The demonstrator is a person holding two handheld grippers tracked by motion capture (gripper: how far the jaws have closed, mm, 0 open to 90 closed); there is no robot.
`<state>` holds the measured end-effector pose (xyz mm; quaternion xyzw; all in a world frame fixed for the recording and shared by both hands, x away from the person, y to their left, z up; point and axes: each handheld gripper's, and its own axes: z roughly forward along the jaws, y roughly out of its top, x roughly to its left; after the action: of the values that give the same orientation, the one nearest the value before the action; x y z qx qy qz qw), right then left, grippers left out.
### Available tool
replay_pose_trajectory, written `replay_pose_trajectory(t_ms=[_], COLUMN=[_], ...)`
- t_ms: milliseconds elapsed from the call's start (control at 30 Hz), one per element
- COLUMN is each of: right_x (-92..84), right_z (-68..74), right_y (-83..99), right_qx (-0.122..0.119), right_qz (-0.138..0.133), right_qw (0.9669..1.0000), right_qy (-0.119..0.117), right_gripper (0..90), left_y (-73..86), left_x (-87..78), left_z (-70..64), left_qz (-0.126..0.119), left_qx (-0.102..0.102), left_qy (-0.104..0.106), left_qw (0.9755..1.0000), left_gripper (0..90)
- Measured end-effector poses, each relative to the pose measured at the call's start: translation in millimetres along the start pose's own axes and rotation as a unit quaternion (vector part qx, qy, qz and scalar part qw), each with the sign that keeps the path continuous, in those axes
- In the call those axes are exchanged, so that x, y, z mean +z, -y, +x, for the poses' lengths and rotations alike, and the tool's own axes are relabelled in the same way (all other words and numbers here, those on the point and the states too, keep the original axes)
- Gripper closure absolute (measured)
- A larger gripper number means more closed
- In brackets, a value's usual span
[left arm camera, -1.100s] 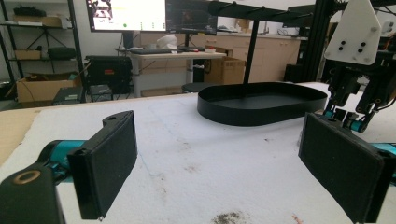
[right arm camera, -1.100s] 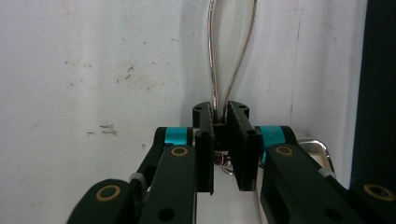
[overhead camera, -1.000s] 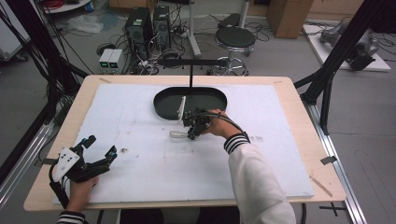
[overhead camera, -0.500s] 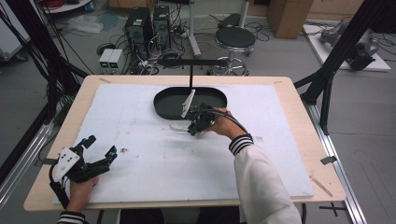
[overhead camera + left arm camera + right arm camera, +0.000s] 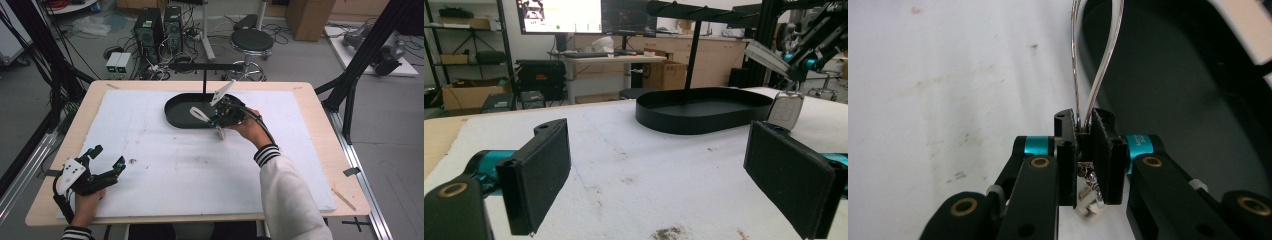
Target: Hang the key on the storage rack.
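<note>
A lab or workshop: computer towers (image 5: 159,27) and tangled cables (image 5: 172,62) sit on the grey floor beyond the counter (image 5: 320,150), black rig frames (image 5: 360,65) flank it, and monitors (image 5: 561,15) and shelving (image 5: 466,55) line the wall.

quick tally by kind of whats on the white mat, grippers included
Black oval tray with its upright hanging rack: 1
Silver wire loop with a pale tag, clamped in the right gripper: 1
Handheld grippers: 2, the right one shut on the loop, the left gripper open with nothing between its pads
Total: 4
</note>
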<state>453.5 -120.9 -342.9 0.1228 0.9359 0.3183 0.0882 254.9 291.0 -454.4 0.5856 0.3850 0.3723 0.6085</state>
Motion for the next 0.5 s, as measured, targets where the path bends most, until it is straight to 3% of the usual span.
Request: replay_pose_trajectory(t_ms=[100,133,267,300,333,367,400,433,467,500], right_x=[-5.6,-10.3,-20.2,-20.2,-24.4,-24.4,-28.1,-28.1,-32.3,-32.3], right_z=[-1.7,-4.2,-8.1,-8.1,-9.7,-9.7,-10.8,-10.8,-12.1,-12.1], right_y=[0.2,0.7,1.7,1.7,2.2,2.2,3.1,3.1,4.9,4.9], right_qx=[0.011,0.032,0.069,0.069,0.072,0.072,0.083,0.083,0.096,0.096], right_qz=[-0.009,-0.024,-0.058,-0.058,-0.07,-0.07,-0.075,-0.075,-0.083,-0.083], right_qw=[0.9998,0.9989,0.9948,0.9948,0.9928,0.9928,0.9901,0.9901,0.9857,0.9857], right_qy=[0.015,0.025,0.047,0.047,0.066,0.066,0.086,0.086,0.11,0.11], right_gripper=[81.5,81.5,81.5,81.5,81.5,81.5,81.5,81.5,81.5,81.5], left_y=[-0.1,-0.1,-0.2,-0.2,-0.1,-0.1,-0.1,-0.1,-0.1,-0.1], left_x=[-0.1,-0.2,-0.2,-0.2,-0.2,-0.2,-0.2,-0.2,-0.1,-0.1], left_z=[0.1,0.1,0.2,0.2,0.1,0.1,0.2,0.2,0.1,0.1], left_qz=[0.001,0.001,0.002,0.002,0.001,0.001,0.001,0.001,0.001,0.001], left_qx=[0.001,0.002,0.002,0.002,0.001,0.001,0.001,0.001,0.0,0.0], left_qy=[0.001,0.001,0.001,0.001,0.001,0.001,0.0,0.0,0.0,0.0], left_qw=[1.0,1.0,1.0,1.0,1.0,1.0,1.0,1.0,1.0,1.0], left_gripper=[12.0,12.0,12.0,12.0,12.0,12.0,12.0,11.9,12.0,12.0])
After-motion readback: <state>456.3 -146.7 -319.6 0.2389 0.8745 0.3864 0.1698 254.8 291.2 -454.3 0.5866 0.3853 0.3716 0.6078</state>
